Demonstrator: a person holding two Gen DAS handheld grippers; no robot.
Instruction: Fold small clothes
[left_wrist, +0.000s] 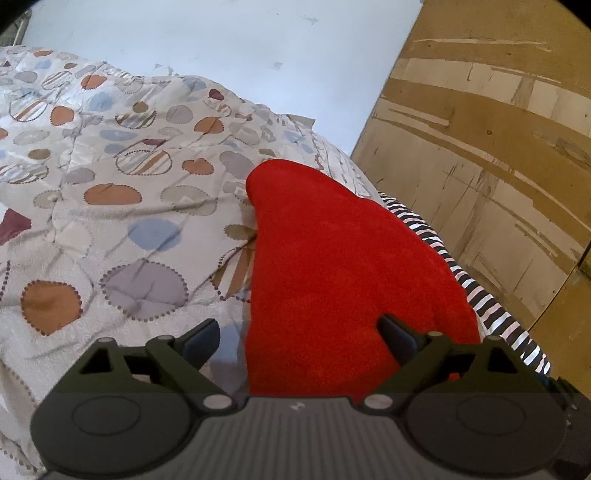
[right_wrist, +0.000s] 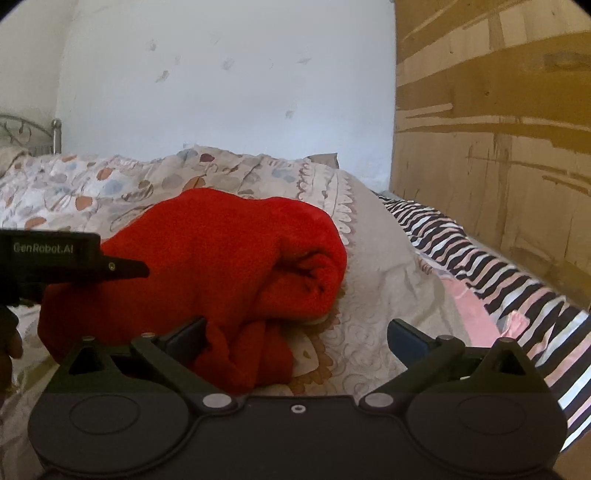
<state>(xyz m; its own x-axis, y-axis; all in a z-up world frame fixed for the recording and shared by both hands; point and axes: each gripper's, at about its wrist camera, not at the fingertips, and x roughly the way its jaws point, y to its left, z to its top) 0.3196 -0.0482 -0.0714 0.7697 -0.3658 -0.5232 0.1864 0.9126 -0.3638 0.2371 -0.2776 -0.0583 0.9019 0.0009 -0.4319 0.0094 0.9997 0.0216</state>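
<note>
A small red fleece garment lies bunched on a patterned quilt. In the right wrist view the garment shows a rolled fold at its right end. My left gripper is open, its jaws wide apart, with the garment's near part between them. My right gripper is open and empty, low over the garment's near edge. The left gripper's body shows at the left of the right wrist view, beside the garment.
A black, white and pink striped cloth lies along the bed's right side. A brown worn wooden panel stands right of it. A white wall is behind the bed, a metal bedframe at far left.
</note>
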